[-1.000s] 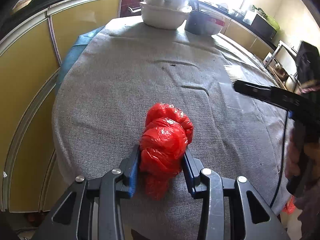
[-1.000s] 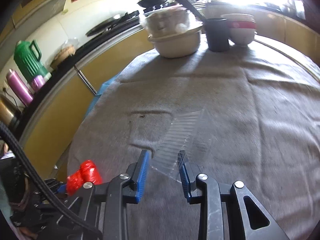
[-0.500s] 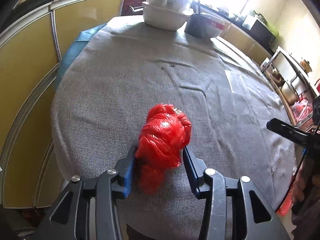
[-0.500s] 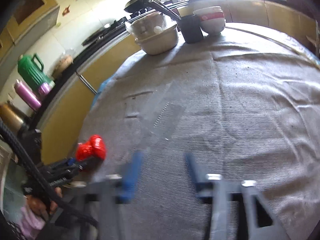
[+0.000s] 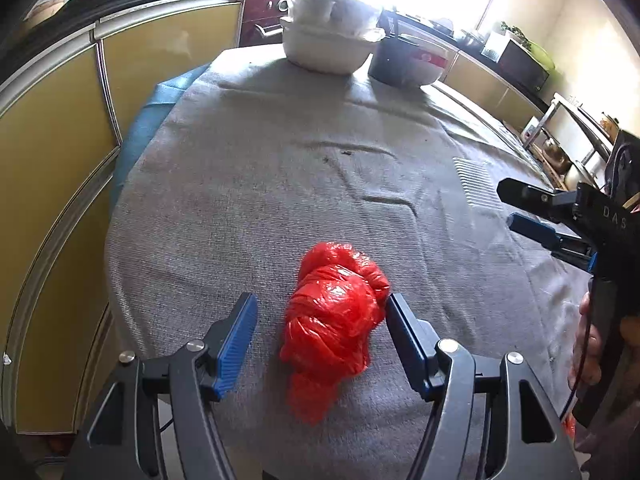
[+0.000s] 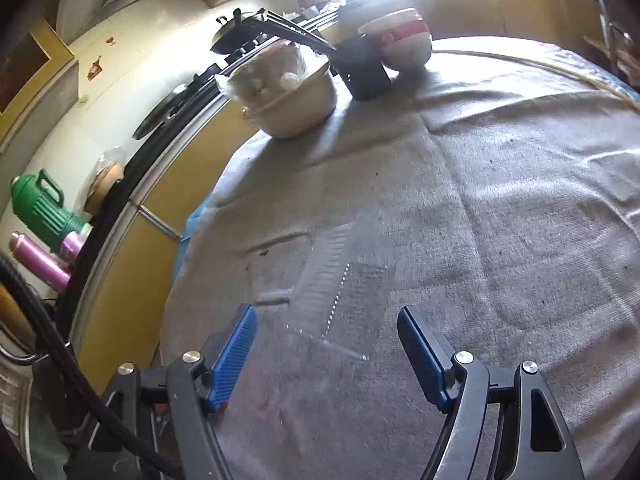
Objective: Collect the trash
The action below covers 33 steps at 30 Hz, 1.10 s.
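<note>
With its jaws opening, the left gripper (image 5: 320, 320) straddles the red plastic bag (image 5: 334, 320), which lies crumpled on the grey-clothed table (image 5: 240, 184) near its front edge; the right pad seems just to brush it, the left stands clear. The right gripper (image 6: 326, 332) hangs with jaws wide and empty over a clear ribbed plastic wrapper (image 6: 328, 272), flat on the cloth, probably lined up to pick it.

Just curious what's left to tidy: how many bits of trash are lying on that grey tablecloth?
2: a red plastic bag, crumpled near the table's front edge, and a clear ridged plastic wrapper lying flat mid-cloth. More may be out of view.
</note>
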Motion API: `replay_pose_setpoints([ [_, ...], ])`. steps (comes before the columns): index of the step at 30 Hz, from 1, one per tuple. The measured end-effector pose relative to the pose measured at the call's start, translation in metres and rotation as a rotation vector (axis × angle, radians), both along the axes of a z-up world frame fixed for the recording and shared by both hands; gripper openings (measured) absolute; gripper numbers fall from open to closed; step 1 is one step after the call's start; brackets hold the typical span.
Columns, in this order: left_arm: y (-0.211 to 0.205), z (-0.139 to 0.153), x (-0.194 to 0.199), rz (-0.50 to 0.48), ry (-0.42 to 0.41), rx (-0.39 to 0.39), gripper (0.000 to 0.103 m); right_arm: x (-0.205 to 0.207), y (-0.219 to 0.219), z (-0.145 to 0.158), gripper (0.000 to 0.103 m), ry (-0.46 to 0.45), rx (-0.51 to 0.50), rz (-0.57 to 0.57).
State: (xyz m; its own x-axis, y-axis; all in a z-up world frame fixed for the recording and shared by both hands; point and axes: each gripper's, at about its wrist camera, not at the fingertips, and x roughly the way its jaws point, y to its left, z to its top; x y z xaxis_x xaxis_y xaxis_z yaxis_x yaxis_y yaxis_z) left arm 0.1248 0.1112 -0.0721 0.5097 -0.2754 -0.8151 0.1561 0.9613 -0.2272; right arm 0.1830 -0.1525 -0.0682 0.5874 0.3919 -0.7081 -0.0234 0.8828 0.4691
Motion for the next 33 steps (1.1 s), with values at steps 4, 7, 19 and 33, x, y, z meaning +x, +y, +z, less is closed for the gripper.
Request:
replay_pose_setpoints([
  [4, -0.007, -0.002, -0.001, -0.015, -0.022, -0.013, 0.049, 0.011, 0.011, -0.012, 0.077, 0.05, -0.035, -0.01],
  [7, -0.012, -0.002, -0.003, -0.016, -0.035, -0.003, 0.048, 0.014, 0.011, -0.02, 0.077, 0.069, -0.008, -0.034],
  [19, -0.025, 0.003, -0.014, -0.026, -0.027, -0.017, 0.045, 0.005, 0.02, -0.022, 0.014, 0.015, -0.091, 0.006],
  [33, -0.054, 0.025, -0.039, -0.078, -0.06, 0.004, 0.045, -0.075, -0.063, 0.006, 0.012, -0.105, -0.024, -0.069],
])
